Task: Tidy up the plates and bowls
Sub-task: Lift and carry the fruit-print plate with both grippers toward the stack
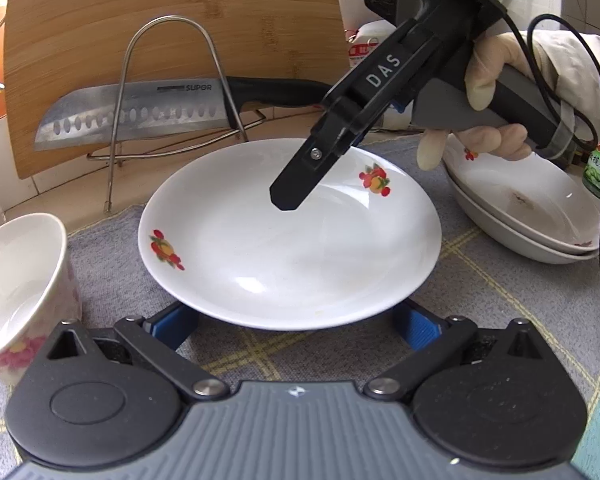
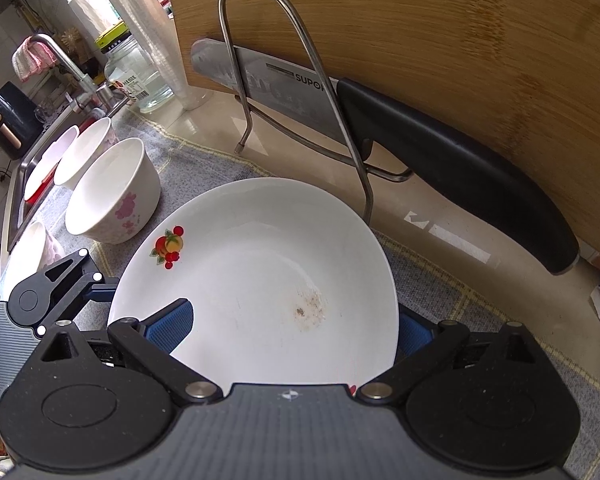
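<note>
Left jaws: the left gripper [image 1: 296,326] has its jaws wide apart, one on each side of the near rim of the plate [image 1: 292,236], not squeezing.
Right jaws: the right gripper [image 1: 286,200] hovers over the plate's far side; I cannot tell whether its jaws grip it.
Plate: on the grey cloth [image 1: 112,280] on the counter.
Near the plate: stacked plates [image 1: 520,216] right, a bowl [image 1: 20,280] left, a knife [image 1: 140,114] behind.
Do it well: close gently on the rim, lift level, keep clear of the knife.

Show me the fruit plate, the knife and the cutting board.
fruit plate [image 1: 288,240], left wrist view, bare white centre.
knife [image 1: 140,114], left wrist view, middle of the blade.
cutting board [image 2: 440,40], right wrist view, bare wood face.
</note>
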Motion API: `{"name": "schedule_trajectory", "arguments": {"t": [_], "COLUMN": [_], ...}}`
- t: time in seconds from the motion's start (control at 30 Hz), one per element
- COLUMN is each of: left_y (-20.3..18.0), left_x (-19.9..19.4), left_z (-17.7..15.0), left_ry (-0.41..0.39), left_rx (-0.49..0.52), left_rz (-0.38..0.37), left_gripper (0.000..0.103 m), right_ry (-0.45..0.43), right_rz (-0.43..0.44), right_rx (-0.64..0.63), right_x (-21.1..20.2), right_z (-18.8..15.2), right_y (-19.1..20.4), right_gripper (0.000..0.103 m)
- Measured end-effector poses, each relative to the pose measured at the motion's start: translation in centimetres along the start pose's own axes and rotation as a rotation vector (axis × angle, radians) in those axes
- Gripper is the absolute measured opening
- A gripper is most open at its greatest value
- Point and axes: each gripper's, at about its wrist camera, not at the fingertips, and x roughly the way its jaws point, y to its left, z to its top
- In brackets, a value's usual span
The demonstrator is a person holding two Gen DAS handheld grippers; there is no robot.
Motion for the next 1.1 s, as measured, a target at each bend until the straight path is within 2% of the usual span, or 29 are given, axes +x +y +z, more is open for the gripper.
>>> {"name": "schedule_trajectory", "arguments": {"t": [0.53,0.9,1.1], "left_y": [0.17,0.11,-0.02], "left_x": [0.03,-0.06,-0.44], "left_z": [0.09,0.06,0.04], "left_ry": [-0.010,-0.012,-0.014], "left_rx": [-0.009,-0.008,0.005], "left_rz": [0.000,0.007,0.013], "left_gripper": [0.101,0.100,0.100], "right_ry": [0.003,0.006,0.008], "right_rz": [0.016,0.064,0.050], "right_rx": [0.001,0.037,0.028], "right_x": [-0.21,-0.18,-0.27], "right_z": [0.04,0.39,0.20], "right_y": [-0.18,-0.47,-0.09], "right_gripper": [0.103,0.103,0.103]}}
